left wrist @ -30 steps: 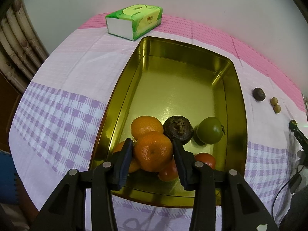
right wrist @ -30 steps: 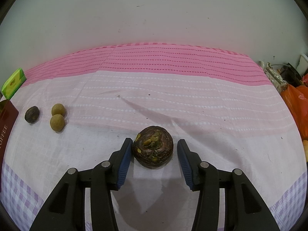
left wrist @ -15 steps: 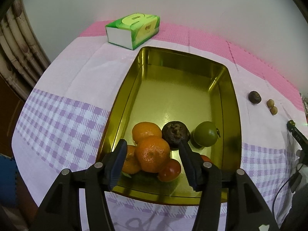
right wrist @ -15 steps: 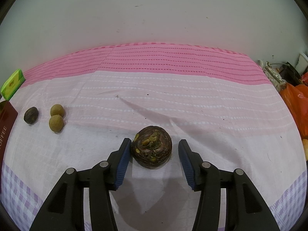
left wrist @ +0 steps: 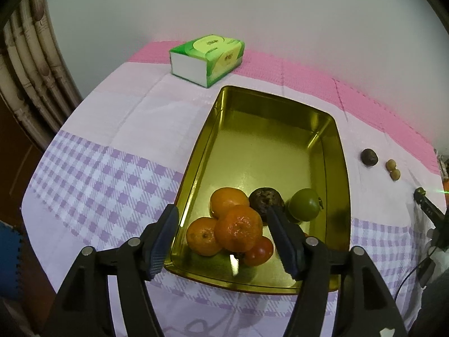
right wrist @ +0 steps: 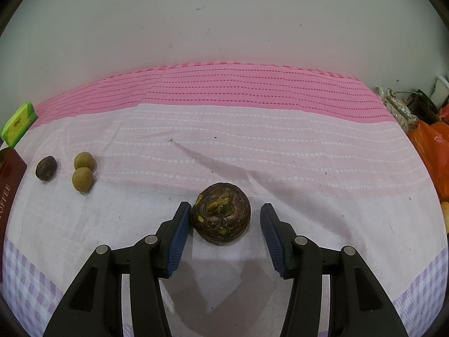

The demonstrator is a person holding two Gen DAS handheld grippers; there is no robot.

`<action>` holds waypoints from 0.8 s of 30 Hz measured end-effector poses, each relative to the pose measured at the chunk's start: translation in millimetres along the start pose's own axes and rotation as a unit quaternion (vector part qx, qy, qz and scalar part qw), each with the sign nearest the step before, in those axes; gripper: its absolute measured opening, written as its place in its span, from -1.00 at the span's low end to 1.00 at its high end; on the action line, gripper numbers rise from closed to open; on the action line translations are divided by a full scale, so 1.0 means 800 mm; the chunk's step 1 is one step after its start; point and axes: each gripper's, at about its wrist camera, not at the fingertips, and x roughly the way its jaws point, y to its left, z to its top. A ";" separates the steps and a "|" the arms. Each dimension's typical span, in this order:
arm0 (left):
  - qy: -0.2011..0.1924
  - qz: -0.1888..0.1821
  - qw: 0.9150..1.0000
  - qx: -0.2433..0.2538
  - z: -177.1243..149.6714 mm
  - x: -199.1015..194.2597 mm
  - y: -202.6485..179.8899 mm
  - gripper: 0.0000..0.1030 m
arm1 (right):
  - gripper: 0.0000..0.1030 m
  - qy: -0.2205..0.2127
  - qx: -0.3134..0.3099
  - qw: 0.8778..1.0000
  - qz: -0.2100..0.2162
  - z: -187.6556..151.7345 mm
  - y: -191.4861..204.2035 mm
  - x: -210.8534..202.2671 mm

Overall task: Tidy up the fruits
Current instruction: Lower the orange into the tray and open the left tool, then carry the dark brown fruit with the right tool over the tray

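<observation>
In the left wrist view a gold metal tray point(left wrist: 280, 106) holds several fruits at its near end: oranges, with one orange point(left wrist: 238, 229) on top, a dark wrinkled fruit point(left wrist: 263, 200), a green fruit point(left wrist: 304, 207) and a red tomato point(left wrist: 259, 250). My left gripper point(left wrist: 224, 238) is open and empty above the pile. In the right wrist view a dark brown wrinkled fruit point(right wrist: 221, 216) lies on the cloth between the fingers of my open right gripper point(right wrist: 223, 231), close to the left finger.
A green tissue box point(left wrist: 207, 59) stands behind the tray. A small dark fruit point(right wrist: 45, 168) and two small tan fruits point(right wrist: 82, 174) lie on the cloth between tray and right gripper. Orange bags point(right wrist: 432, 151) and clutter sit at the right table edge.
My left gripper has let go of the top orange, opened wide and pulled back and up from the tray. My right gripper has opened slightly wider around the dark fruit.
</observation>
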 end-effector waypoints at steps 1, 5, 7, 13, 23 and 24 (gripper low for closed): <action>0.000 0.002 1.000 0.001 0.001 0.001 0.000 0.21 | 0.01 0.000 0.000 1.000 0.000 0.000 0.000 0.000; -0.002 0.000 1.000 0.000 0.001 0.000 0.002 0.22 | -0.01 0.002 -0.001 1.000 -0.001 0.000 0.001 0.000; -0.002 0.001 1.000 -0.004 0.002 0.000 0.005 0.22 | -0.05 0.003 -0.002 1.000 0.001 0.001 0.002 0.000; -0.004 -0.001 1.000 -0.020 0.001 -0.005 0.017 0.23 | -0.19 0.004 0.004 1.000 -0.004 0.000 0.007 -0.002; -0.005 0.001 0.999 -0.033 -0.005 -0.009 0.030 0.46 | -0.19 0.013 -0.008 1.000 -0.016 0.000 0.026 -0.011; -0.004 -0.001 0.999 -0.034 -0.005 -0.009 0.030 0.47 | -0.19 0.014 -0.012 1.000 -0.015 0.000 0.030 -0.013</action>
